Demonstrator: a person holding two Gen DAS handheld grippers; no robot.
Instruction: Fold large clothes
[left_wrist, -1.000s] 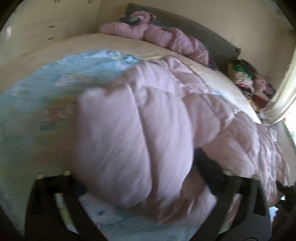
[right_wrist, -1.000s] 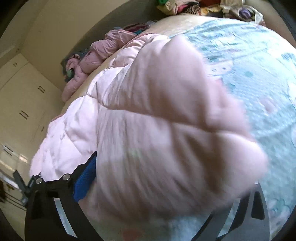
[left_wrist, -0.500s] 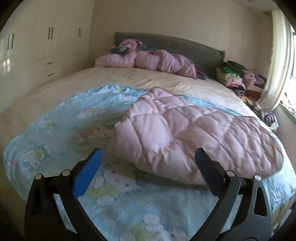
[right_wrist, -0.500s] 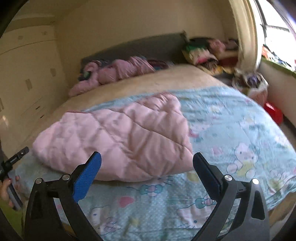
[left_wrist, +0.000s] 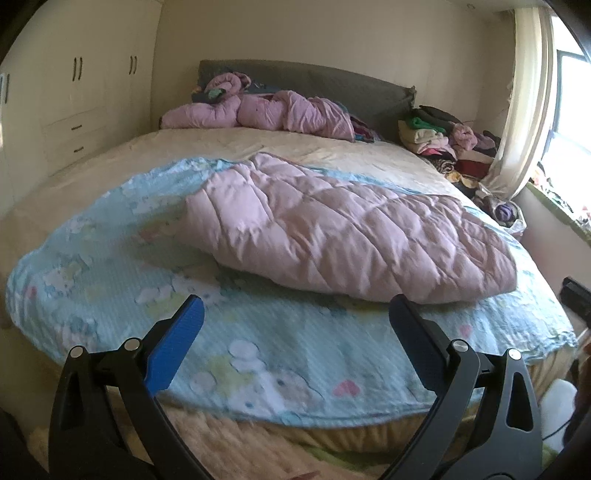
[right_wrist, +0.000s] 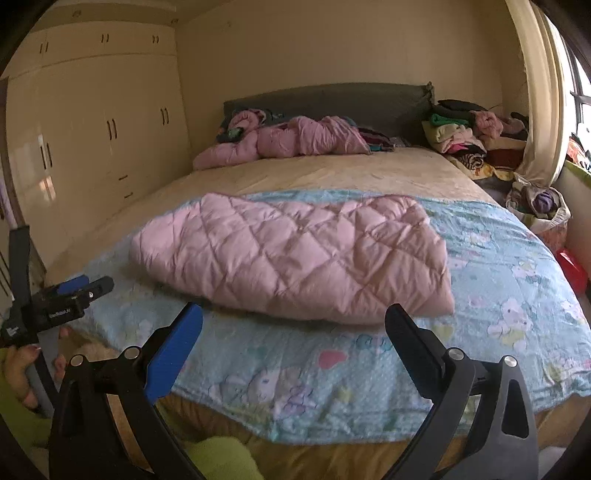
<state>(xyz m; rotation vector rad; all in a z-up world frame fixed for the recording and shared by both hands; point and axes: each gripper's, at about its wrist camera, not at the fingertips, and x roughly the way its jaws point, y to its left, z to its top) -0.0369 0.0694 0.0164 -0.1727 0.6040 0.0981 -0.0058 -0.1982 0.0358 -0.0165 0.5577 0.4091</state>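
Note:
A pink quilted garment (left_wrist: 343, 229) (right_wrist: 295, 254) lies folded flat on a light blue cartoon-print sheet (left_wrist: 258, 350) (right_wrist: 498, 302) spread over the bed. My left gripper (left_wrist: 295, 314) hangs open near the foot of the bed, short of the garment, with nothing between its fingers. My right gripper (right_wrist: 293, 317) is open too, held back from the garment's near edge and empty. In the right wrist view the left gripper (right_wrist: 70, 295) shows at the far left, held by a hand (right_wrist: 22, 365).
A crumpled pink jacket (left_wrist: 266, 110) (right_wrist: 291, 140) lies by the grey headboard (right_wrist: 332, 99). Stacked clothes (left_wrist: 439, 136) (right_wrist: 465, 136) sit at the bed's right, with a bag of clothes (right_wrist: 539, 206) and a red object (right_wrist: 572, 266) on the floor. Wardrobes (right_wrist: 92, 140) line the left wall.
Both grippers held the pink garment close up a second ago. They let go, opened, and have pulled back toward the foot of the bed, leaving the garment flat.

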